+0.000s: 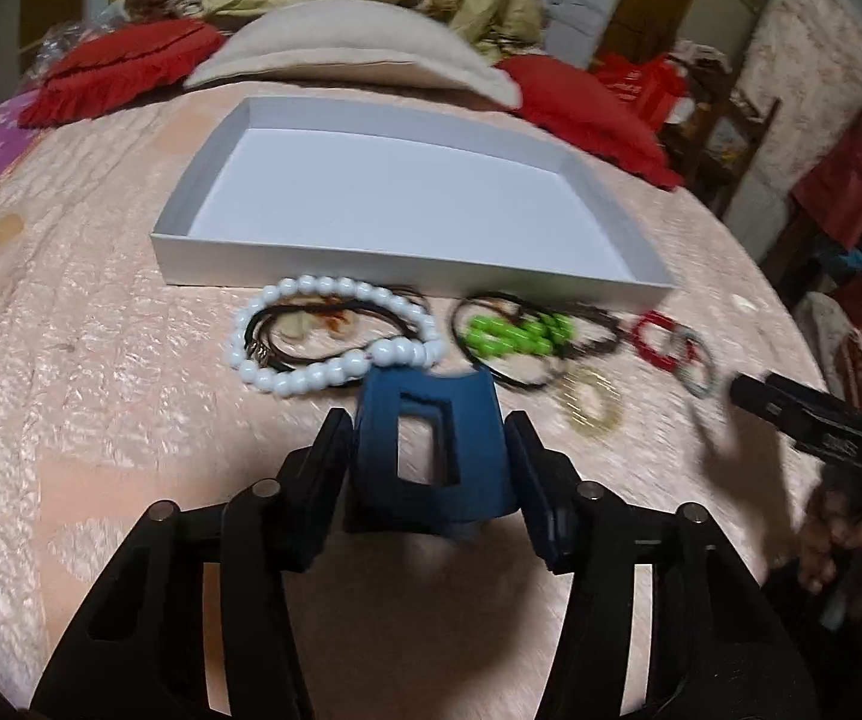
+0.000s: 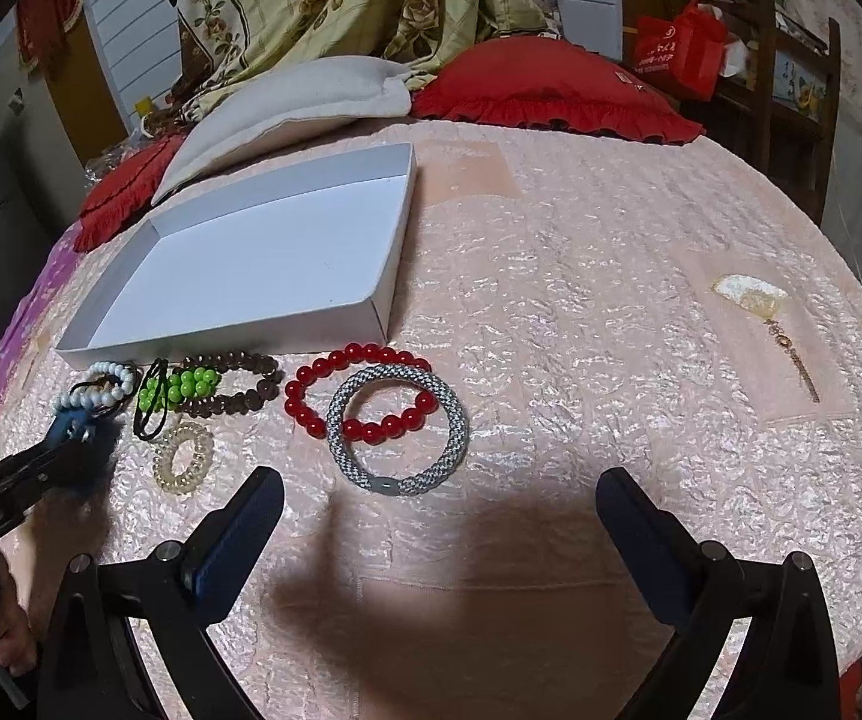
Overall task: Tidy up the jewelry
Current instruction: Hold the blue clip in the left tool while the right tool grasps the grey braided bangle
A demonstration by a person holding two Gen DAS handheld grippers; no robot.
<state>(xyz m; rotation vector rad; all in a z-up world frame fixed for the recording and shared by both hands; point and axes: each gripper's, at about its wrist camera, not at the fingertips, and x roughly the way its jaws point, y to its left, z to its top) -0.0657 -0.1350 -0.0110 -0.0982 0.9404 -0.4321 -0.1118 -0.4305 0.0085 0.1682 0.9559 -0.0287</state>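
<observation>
Blue hair claw [image 1: 429, 450] sits pinched between our left gripper [image 1: 429, 444] pads; our right gripper [image 2: 440, 516] gapes wide, holding nothing.

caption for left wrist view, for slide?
Left gripper clamps a blue hair clip near the empty white box.

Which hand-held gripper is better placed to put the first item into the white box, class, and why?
The left hand-held gripper: it is already shut on the blue hair clip, facing the white box. The right hand-held gripper is open and holds nothing.
</observation>
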